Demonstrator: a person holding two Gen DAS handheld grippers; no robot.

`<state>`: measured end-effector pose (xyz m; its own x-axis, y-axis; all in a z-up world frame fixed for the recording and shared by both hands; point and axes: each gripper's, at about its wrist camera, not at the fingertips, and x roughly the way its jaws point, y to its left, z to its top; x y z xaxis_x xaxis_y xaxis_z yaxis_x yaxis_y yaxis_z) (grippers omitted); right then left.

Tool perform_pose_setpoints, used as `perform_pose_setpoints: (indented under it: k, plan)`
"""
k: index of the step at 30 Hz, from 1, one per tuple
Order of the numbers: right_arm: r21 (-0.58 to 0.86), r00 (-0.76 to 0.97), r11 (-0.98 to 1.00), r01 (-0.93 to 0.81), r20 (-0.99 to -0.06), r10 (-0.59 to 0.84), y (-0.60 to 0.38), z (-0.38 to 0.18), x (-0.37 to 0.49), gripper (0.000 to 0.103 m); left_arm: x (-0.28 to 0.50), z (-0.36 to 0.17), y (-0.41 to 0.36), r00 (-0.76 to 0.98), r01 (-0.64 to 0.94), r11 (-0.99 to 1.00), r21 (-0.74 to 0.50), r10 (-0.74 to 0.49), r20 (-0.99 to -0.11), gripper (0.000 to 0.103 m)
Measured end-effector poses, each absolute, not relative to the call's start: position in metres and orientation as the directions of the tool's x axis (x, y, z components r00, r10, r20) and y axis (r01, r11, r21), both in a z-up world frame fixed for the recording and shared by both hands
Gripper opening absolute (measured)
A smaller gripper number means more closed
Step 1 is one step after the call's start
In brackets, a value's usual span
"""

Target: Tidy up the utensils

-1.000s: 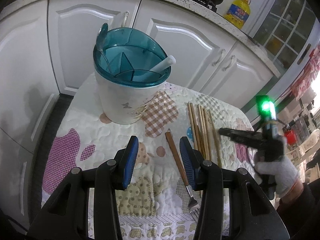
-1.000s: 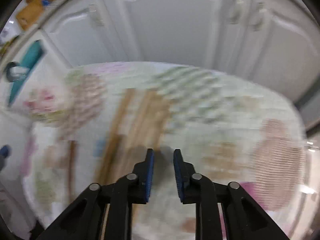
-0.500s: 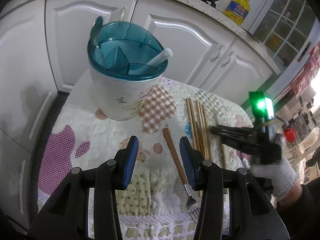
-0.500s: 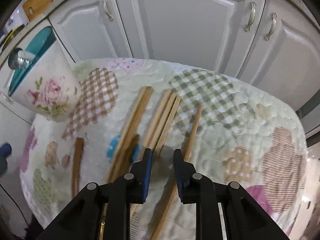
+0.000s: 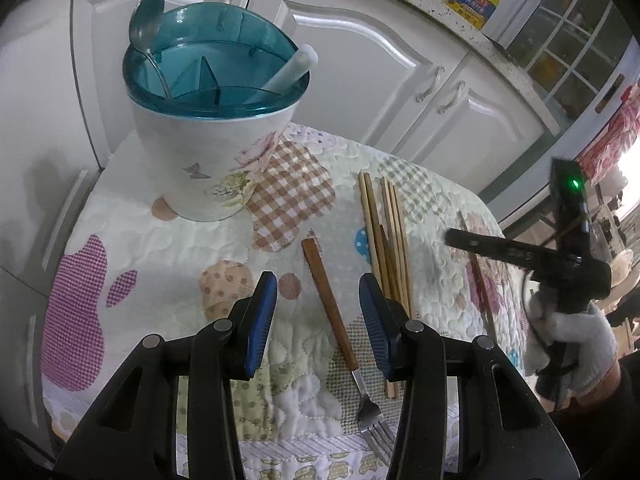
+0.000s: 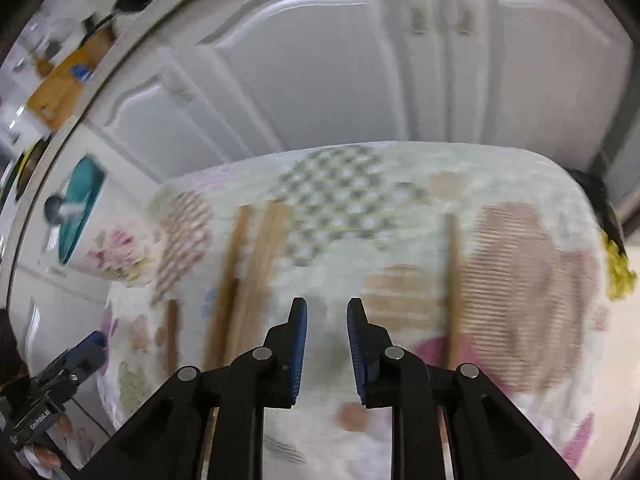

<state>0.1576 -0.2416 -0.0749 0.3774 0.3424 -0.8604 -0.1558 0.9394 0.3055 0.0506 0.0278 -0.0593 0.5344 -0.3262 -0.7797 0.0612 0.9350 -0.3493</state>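
The right hand-held gripper [image 6: 327, 344] has swung off the chopstick bundle [image 5: 386, 240], jaws slightly apart and empty, apparently toward the stray chopstick [image 6: 452, 280], though blur hides detail. The left hand-held gripper [image 5: 318, 320], half open and empty, has dipped over the fork [image 5: 340, 320] on the tabletop [image 5: 160, 248].

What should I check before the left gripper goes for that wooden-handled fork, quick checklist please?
1. Left gripper open, nothing between the pads: ok.
2. Fork lying free on the quilt, handle between the jaws in view: ok.
3. Chopsticks apart from the fork: ok, though close to the right-hand finger.
4. Holder upright with free compartments: ok.
5. Right gripper clear of the fork: ok.
6. Pads low enough to grip: cannot tell.
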Motion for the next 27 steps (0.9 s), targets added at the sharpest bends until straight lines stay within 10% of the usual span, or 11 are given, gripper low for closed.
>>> perform_pose_setpoints:
  k: [3, 12, 27]
  plan:
    - [0.246, 0.372, 0.946, -0.209, -0.875, 0.310, -0.200, -0.085, 0.159, 0.037, 0.051, -0.059, 0.028, 0.533, 0.060, 0.936, -0.346, -0.323, -0.782, 0.042]
    - [-0.040, 0.395, 0.971, -0.235, -0.917, 0.058, -0.190, -0.104, 0.151, 0.037, 0.055, -0.065, 0.030, 0.524, 0.053, 0.934, -0.353, -0.327, -0.786, 0.042]
    - [0.226, 0.398, 0.974, -0.031, -0.891, 0.219, -0.309, -0.087, 0.152, 0.030, 0.078, -0.085, 0.013, 0.482, 0.058, 0.938, -0.343, -0.327, -0.813, 0.042]
